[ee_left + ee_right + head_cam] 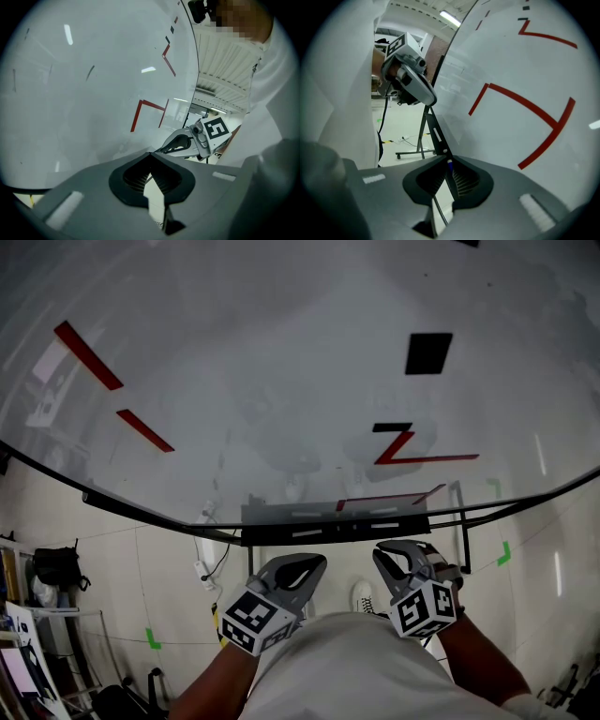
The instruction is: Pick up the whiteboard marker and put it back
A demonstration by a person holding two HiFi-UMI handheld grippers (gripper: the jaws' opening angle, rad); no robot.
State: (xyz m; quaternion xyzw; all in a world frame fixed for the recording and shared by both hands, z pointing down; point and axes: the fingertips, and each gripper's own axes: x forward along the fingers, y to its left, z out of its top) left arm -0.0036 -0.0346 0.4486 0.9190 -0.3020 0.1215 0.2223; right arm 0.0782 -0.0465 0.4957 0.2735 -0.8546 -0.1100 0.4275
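The whiteboard (pixel 281 381) carries red marker strokes and a black square (pixel 428 353). Along its lower edge runs a grey tray (pixel 337 521) with pale markers lying in it. In the right gripper view the tray (pixel 432 129) runs away from me, and a white marker with a blue cap (pixel 449 163) shows on it through the gap behind the jaw tips. My right gripper (pixel 398 557) (pixel 449 159) is shut just below the tray, with nothing clearly between its pads. My left gripper (pixel 295 568) (pixel 150 154) is shut and empty beside it. The right gripper (pixel 180 143) also appears in the left gripper view.
The whiteboard stand's black legs (pixel 412 140) rest on a pale floor with green tape marks (pixel 150 638) and cables (pixel 206 568). A dark bag (pixel 56 568) sits at the left. A shoe (pixel 364 594) shows between the grippers.
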